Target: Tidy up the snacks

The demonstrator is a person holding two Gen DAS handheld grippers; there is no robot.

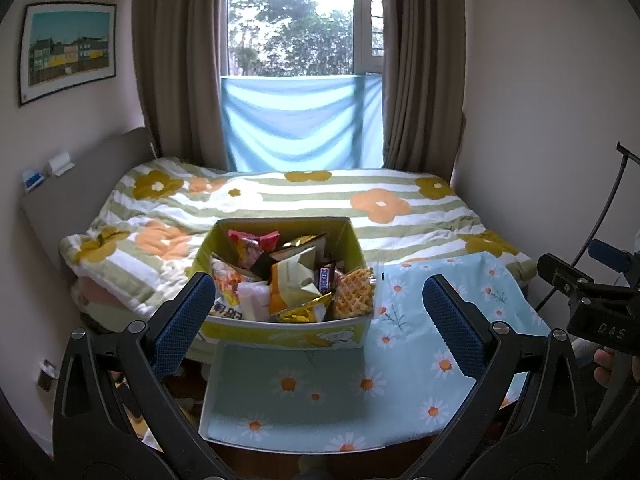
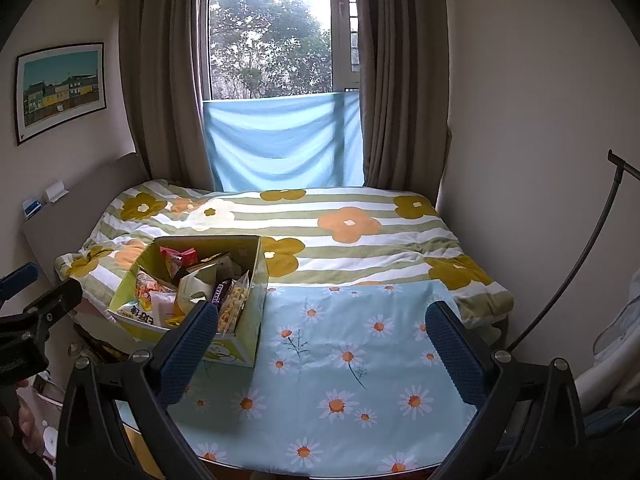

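Your left tool (image 1: 320, 312) and right tool (image 2: 320, 340) are both spread wide with nothing between the fingers, hovering over the bench (image 2: 340, 400) with its daisy-print cloth. The yellow-green snack box (image 1: 280, 336) sits open at the bench's far left edge against the bed (image 2: 360, 240), crammed with packets, a Snickers bar (image 1: 326, 278) and a waffle pack (image 1: 354, 298).
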